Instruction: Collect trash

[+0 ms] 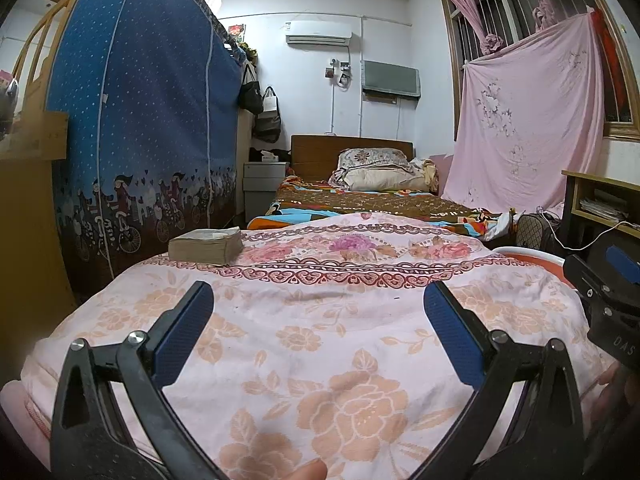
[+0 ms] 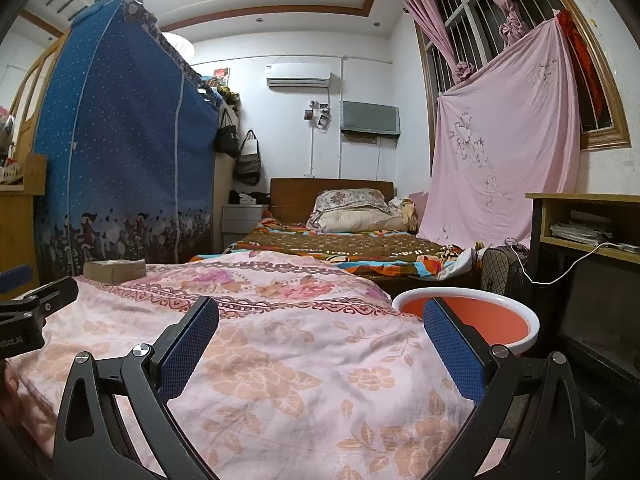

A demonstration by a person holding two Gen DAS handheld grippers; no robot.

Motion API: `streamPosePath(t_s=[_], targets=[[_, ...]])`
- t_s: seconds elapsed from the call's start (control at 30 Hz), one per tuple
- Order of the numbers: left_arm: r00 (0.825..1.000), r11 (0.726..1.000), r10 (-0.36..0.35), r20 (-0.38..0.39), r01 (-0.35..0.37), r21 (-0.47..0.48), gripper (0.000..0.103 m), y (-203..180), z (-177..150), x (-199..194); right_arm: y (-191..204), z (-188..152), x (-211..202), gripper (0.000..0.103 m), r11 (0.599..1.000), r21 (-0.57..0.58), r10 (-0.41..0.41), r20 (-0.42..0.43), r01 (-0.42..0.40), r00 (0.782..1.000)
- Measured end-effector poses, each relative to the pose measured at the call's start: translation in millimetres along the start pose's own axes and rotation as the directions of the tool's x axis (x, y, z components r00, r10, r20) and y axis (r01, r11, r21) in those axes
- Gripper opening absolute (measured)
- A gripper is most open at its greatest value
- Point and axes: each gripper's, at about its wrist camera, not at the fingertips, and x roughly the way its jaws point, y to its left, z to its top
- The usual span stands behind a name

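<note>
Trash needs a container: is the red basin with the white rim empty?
Apparently empty: the red basin shows bare interior, though its bottom is hidden.

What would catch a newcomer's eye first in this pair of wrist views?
Most striking is the pink floral quilt filling the foreground, with both the left gripper and right gripper open and empty above it. A thick, worn book lies on the quilt's far left corner, and a white-rimmed orange basin sits just off its right edge. Tall on the left stands a blue fabric wardrobe.

"DAS" on right gripper (image 1: 612,292) body
</note>
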Motion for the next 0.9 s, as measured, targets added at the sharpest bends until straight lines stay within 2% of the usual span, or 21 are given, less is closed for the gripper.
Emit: streamPosePath(t_s=[0.9], targets=[[1.000,1.000,-0.002,0.004,0.002,0.004,0.092,-0.8,1.8,-2.9,-1.4,0.5,0.4,0.103,1.000,0.000,0.001,-0.002,-0.001,1.000]])
